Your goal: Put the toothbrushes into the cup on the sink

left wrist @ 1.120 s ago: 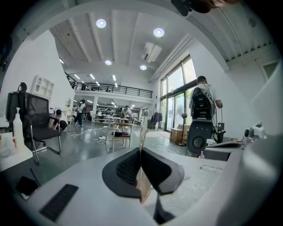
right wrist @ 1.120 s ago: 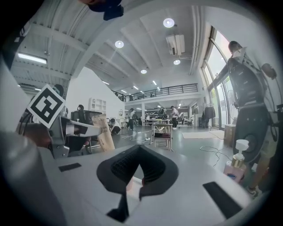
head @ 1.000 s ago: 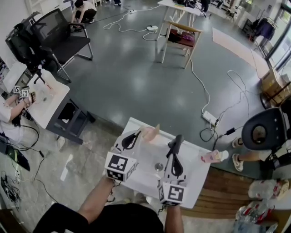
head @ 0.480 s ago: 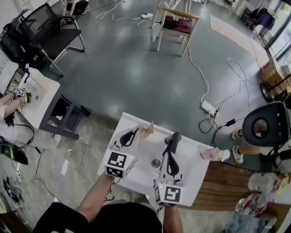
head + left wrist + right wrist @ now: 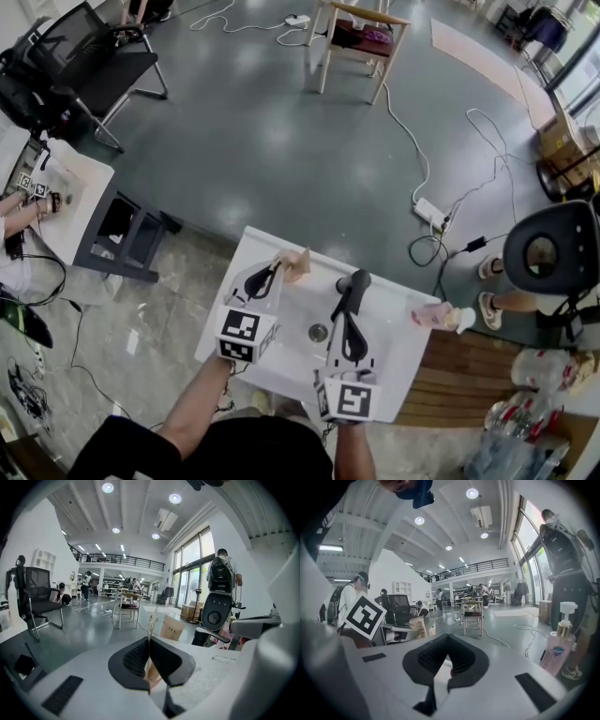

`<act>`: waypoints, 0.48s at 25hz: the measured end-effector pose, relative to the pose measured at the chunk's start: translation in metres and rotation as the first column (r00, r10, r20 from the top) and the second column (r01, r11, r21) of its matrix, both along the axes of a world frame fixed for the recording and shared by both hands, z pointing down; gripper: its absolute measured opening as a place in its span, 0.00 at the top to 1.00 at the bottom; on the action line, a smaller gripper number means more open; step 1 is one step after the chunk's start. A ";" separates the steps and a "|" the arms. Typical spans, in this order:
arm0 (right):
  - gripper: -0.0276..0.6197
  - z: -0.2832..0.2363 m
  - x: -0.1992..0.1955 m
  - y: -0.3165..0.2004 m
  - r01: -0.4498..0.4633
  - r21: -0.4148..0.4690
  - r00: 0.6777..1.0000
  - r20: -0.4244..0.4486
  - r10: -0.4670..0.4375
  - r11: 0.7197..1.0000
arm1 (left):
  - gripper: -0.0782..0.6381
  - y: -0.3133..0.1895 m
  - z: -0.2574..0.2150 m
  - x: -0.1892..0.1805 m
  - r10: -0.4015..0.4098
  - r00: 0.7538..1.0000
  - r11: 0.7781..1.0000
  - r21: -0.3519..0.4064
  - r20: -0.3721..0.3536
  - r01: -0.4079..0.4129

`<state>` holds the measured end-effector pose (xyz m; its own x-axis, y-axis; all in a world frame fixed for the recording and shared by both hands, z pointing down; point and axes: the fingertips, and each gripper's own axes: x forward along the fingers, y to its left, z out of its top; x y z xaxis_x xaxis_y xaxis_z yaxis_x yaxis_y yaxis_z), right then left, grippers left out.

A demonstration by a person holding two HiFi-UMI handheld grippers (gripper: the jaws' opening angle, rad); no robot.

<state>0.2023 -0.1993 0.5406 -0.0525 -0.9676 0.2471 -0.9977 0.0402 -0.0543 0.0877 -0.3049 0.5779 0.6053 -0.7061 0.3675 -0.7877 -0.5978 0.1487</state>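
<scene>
Pinches a thin pale toothbrush (image 5: 151,622) upright in the tightly closed left gripper (image 5: 149,641), near the tan cup (image 5: 171,628) at the far edge of the sink (image 5: 394,311). Shows the right gripper (image 5: 448,651) pressed together too (red speck between, too small to name). Probably leaves the drop into the cup undone.

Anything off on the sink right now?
Nothing stands out. The cup stands on the sink by the left gripper, which is shut on a thin toothbrush; the soap bottle stands upright at the right edge.
</scene>
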 end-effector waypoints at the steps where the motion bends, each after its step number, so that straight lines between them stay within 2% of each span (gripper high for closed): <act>1: 0.96 0.002 0.000 0.000 0.001 -0.004 1.000 0.001 -0.001 1.000 | 0.88 0.000 0.003 0.000 -0.001 1.000 1.000 -0.006 0.002 0.001; 5: 0.96 0.007 0.002 -0.002 0.001 -0.012 1.000 -0.001 -0.001 1.000 | 0.88 -0.001 0.014 -0.001 -0.007 1.000 1.000 -0.026 0.009 0.008; 12: 0.96 0.012 0.004 -0.004 -0.002 -0.026 1.000 0.000 0.002 1.000 | 0.88 -0.003 0.018 0.000 -0.006 1.000 1.000 -0.020 0.006 0.006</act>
<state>0.2062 -0.2029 0.5528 -0.0505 -0.9609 0.2722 -0.9978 0.0367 -0.0554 0.0881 -0.3078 0.5963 0.5989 -0.7021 0.3851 -0.7921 -0.5901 0.1559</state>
